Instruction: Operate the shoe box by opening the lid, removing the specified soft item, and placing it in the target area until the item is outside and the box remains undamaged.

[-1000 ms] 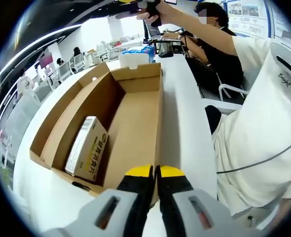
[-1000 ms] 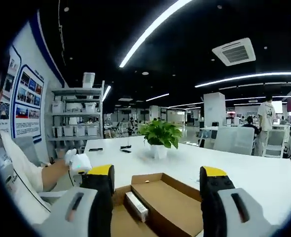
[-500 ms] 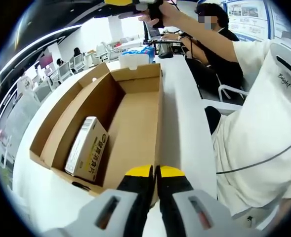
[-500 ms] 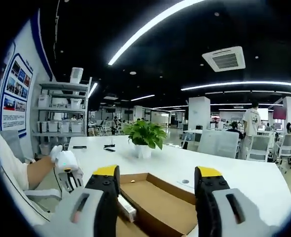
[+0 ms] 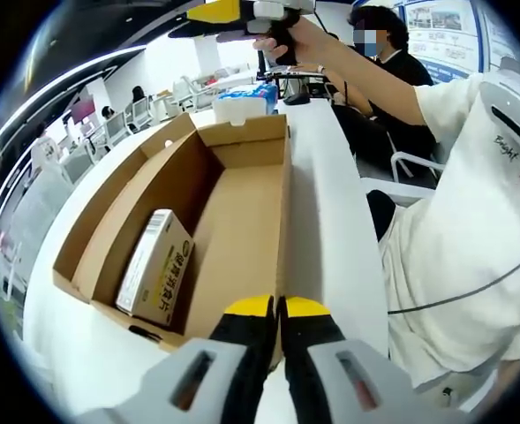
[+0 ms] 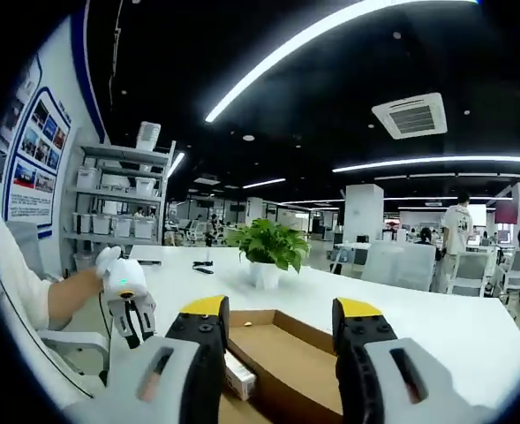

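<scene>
The left gripper (image 5: 275, 307) has its 2 jaws pressed together at the near edge of the open box (image 5: 242, 221) and holds nothing. A small carton (image 5: 156, 266) lies inside the box, ahead and to its left. The right gripper (image 6: 280, 311) is held up high, jaws apart, with nothing between them, above the box.

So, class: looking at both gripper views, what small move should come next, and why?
Probably lower the right gripper, whose jaws are open and raised above the shoe box, toward the small carton lying inside against one wall. The box is already open, and the left gripper is shut at its near edge.
</scene>
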